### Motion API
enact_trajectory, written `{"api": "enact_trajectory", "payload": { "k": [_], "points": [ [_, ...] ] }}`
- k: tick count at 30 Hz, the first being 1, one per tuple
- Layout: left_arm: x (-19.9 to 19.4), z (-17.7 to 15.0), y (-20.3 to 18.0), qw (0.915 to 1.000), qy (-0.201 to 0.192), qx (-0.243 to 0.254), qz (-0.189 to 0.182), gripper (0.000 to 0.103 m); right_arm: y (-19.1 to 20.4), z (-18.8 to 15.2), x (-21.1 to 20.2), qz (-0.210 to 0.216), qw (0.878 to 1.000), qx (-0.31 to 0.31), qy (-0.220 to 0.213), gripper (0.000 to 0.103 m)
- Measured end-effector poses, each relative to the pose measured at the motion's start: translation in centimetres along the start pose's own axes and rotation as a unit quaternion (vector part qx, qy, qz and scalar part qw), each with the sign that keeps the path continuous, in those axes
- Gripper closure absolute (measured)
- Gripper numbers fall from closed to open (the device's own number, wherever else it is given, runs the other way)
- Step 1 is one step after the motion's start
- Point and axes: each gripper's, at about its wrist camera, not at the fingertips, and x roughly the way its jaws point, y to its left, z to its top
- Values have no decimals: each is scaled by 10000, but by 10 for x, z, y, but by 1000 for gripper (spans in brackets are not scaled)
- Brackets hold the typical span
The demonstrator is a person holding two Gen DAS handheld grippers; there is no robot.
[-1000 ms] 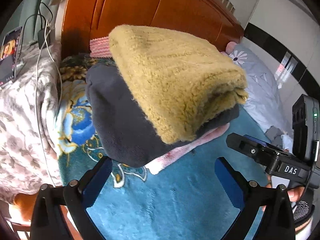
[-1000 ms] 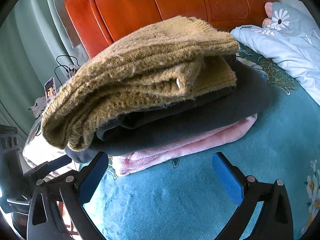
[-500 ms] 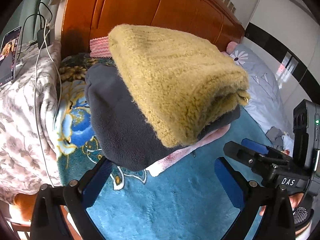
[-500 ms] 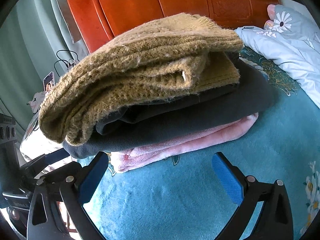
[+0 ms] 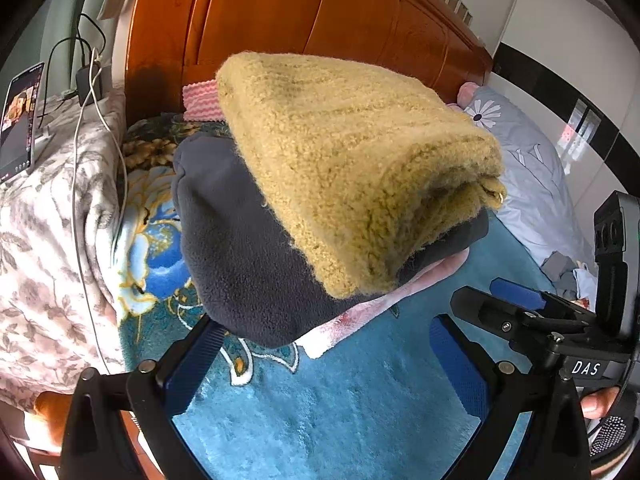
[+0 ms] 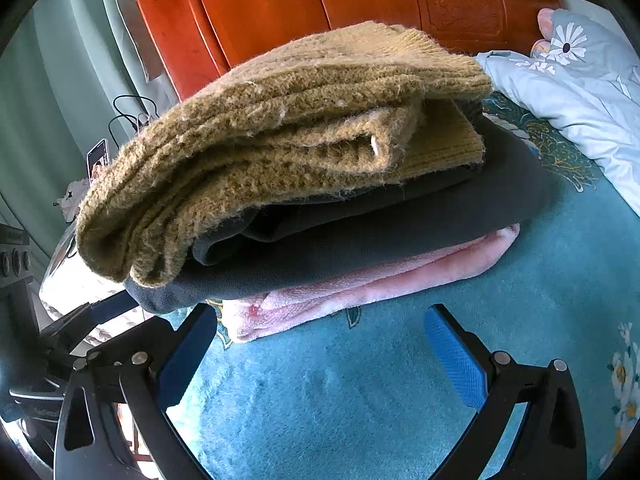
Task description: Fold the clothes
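A stack of folded clothes sits on the teal bed cover. On top lies a mustard knitted sweater point(image 5: 352, 184) point(image 6: 288, 136). Under it is a dark grey fleece garment point(image 5: 240, 256) point(image 6: 400, 232), and at the bottom a pink fleece piece point(image 5: 380, 304) point(image 6: 360, 288). My left gripper point(image 5: 324, 364) stands open just in front of the stack, holding nothing. My right gripper point(image 6: 320, 348) is open too, close to the stack's near edge with nothing between its fingers. The right gripper point(image 5: 516, 300) also shows at the right of the left wrist view, a thumb point(image 5: 596, 404) under it.
An orange wooden headboard point(image 5: 320, 28) stands behind the stack. A pale blue quilt with a daisy pillow point(image 6: 568, 76) lies to the right. At the left, a floral-covered surface point(image 5: 44, 216) carries a phone point(image 5: 18, 120) and charging cables point(image 5: 92, 92). The teal floral blanket point(image 6: 400, 392) spreads below.
Both grippers have edged closer to the stack, which now looks larger. The right gripper has shifted further left in the left wrist view. The clothes have not moved.
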Motion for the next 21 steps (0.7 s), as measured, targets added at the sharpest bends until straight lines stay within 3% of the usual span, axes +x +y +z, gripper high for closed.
{"api": "enact_trajectory", "payload": {
  "k": [21],
  "points": [
    [3,-4,-3,9997,-38,251,26,0,3,1,6,-3,10000,12,93,0]
  ]
}}
